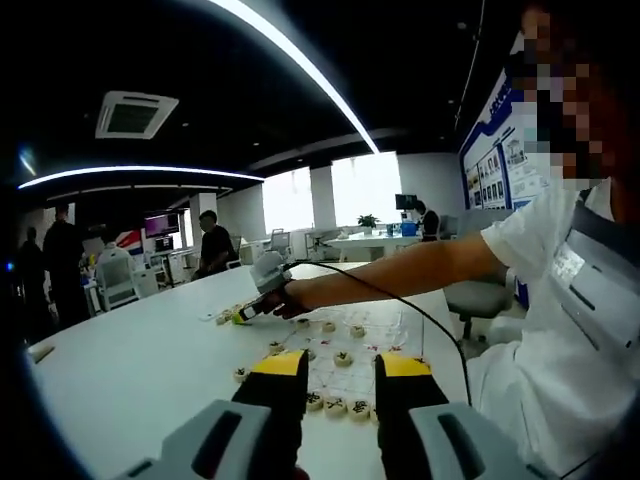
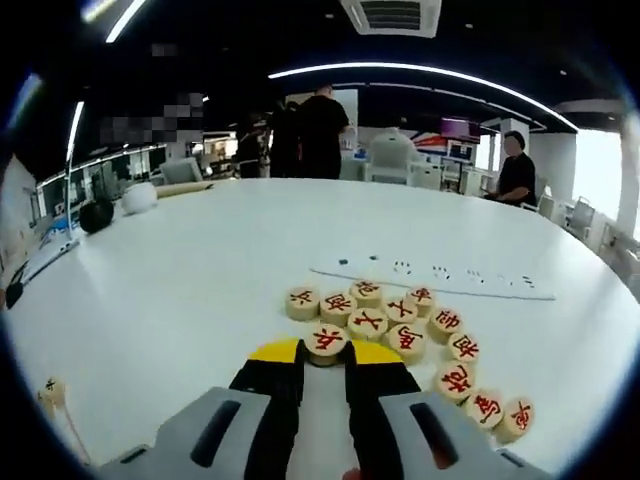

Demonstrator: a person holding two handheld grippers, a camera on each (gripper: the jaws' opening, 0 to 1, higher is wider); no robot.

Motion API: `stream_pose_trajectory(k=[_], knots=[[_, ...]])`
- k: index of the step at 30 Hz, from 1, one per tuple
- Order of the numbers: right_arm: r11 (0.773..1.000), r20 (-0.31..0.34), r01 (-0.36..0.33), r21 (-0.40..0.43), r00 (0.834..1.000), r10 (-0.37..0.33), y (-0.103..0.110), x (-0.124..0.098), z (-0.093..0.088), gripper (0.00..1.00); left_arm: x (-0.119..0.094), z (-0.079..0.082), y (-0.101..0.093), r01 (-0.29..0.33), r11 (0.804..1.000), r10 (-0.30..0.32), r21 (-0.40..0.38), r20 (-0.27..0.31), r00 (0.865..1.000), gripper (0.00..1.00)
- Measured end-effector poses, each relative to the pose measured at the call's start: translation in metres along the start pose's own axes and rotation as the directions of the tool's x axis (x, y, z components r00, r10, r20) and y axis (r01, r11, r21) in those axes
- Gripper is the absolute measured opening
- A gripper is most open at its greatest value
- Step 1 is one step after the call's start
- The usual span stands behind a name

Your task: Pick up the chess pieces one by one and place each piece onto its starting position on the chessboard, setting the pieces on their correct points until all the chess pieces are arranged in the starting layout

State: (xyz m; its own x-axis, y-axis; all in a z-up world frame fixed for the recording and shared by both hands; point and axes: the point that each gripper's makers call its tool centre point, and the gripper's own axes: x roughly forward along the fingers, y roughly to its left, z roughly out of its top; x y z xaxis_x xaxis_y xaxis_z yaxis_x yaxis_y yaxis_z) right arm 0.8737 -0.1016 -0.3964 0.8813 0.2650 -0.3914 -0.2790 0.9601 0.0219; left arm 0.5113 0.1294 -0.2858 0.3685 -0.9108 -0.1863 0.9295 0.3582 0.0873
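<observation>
A cluster of round wooden chess pieces (image 2: 400,325) with red characters lies on the white table (image 2: 200,280). My right gripper (image 2: 326,355) is shut on one red-marked piece (image 2: 326,341), held between its yellow-tipped jaws at the near edge of the cluster. In the left gripper view a hand holds the right gripper (image 1: 262,290) low at the board's far left. My left gripper (image 1: 342,368) is open and holds nothing, just above the near edge of the thin chessboard sheet (image 1: 385,335). Several pieces (image 1: 336,404) sit in a row on the sheet in front of it.
A white power strip (image 2: 430,272) lies beyond the cluster. A black cable (image 1: 410,310) runs from the right gripper across the board toward the person (image 1: 570,300). People (image 2: 320,135) and chairs stand past the table's far edge. A stray piece (image 2: 50,392) lies at the left.
</observation>
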Motion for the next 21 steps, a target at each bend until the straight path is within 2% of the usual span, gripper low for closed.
stream_pose_trajectory(k=[6, 10, 16, 21], knots=[[1.000, -0.009, -0.016, -0.016, 1.000, 0.016, -0.004, -0.015, 0.002, 0.18, -0.001, 0.001, -0.001, 0.006, 1.000, -0.006, -0.001, 0.006, 1.000, 0.29], [0.996, -0.009, -0.070, -0.047, 0.998, 0.069, 0.001, -0.037, 0.009, 0.18, -0.002, 0.003, -0.003, 0.014, 1.000, -0.014, 0.001, 0.014, 1.000, 0.30], [0.984, 0.016, -0.165, -0.069, 0.986, 0.167, 0.019, -0.094, 0.012, 0.18, -0.001, 0.004, -0.006, 0.017, 1.000, -0.017, 0.008, 0.010, 1.000, 0.30], [0.969, 0.069, -0.245, -0.033, 0.966, 0.247, 0.035, -0.147, 0.014, 0.18, 0.003, 0.004, -0.011, 0.030, 0.999, -0.030, 0.015, 0.005, 1.000, 0.30]])
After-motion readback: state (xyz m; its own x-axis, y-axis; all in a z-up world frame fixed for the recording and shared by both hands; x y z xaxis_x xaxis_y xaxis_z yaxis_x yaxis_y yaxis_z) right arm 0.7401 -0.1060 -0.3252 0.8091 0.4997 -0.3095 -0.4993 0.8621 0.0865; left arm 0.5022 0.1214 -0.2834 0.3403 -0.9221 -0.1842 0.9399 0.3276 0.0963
